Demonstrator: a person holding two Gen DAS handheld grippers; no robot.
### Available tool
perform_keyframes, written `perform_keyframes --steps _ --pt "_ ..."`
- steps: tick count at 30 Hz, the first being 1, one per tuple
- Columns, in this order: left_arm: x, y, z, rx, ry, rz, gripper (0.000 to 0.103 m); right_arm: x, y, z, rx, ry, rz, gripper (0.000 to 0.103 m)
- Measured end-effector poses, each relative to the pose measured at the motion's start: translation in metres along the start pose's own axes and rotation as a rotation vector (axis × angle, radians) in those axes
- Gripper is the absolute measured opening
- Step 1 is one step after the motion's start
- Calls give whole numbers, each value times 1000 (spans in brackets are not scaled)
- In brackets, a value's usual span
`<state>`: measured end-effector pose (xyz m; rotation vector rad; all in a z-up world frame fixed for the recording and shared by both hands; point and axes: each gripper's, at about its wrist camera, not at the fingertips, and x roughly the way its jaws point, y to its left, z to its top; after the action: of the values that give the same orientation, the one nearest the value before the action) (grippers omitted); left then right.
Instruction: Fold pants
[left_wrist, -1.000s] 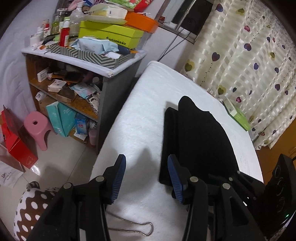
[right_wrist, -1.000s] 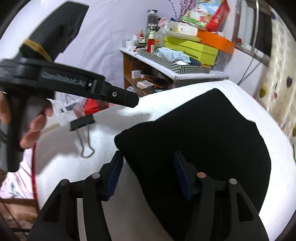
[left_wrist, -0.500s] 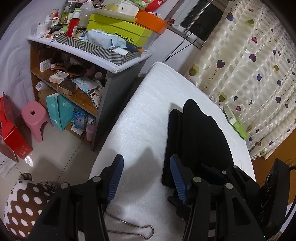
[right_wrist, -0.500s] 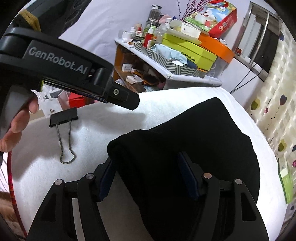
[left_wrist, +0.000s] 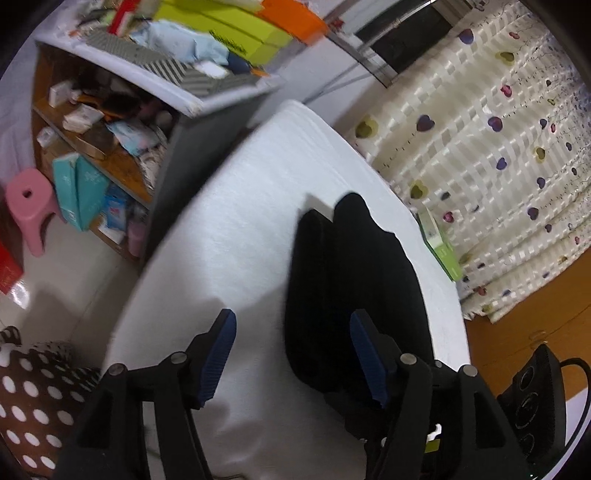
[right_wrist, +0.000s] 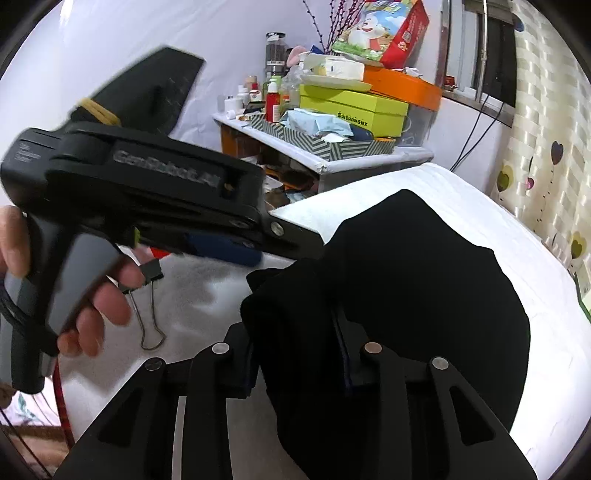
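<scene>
The black pants (left_wrist: 354, 280) lie folded lengthwise on the white towel-covered table (left_wrist: 236, 229). My left gripper (left_wrist: 291, 350) is open, hovering above the near left edge of the pants with nothing between its blue pads. In the right wrist view my right gripper (right_wrist: 295, 354) is shut on a bunched near corner of the pants (right_wrist: 413, 288), lifting it off the table. The left gripper's body (right_wrist: 147, 192), held by a hand, shows in that view just left of the lifted corner.
A cluttered shelf unit (left_wrist: 155, 88) stands left of the table, with a pink stool (left_wrist: 29, 206) on the floor. A binder clip (right_wrist: 147, 306) lies on the table near the hand. A green box (left_wrist: 439, 247) sits by the heart-patterned curtain (left_wrist: 498, 155). A black heater (left_wrist: 532, 398) stands at right.
My right gripper has closed on the near corner of the pants and raised it. My left gripper has moved forward and right toward the pants, staying open.
</scene>
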<state>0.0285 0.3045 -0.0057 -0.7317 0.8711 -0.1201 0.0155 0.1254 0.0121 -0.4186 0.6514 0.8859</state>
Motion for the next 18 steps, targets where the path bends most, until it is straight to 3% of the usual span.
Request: perform_keyframes --steps 9,18 --pt "22 -8 5 -46 87 -121 69 -5 -8 -1 31 -18 12 31" --pt "53 -34 24 26 185 -128 70 -5 -15 -3 69 -17 72 33"
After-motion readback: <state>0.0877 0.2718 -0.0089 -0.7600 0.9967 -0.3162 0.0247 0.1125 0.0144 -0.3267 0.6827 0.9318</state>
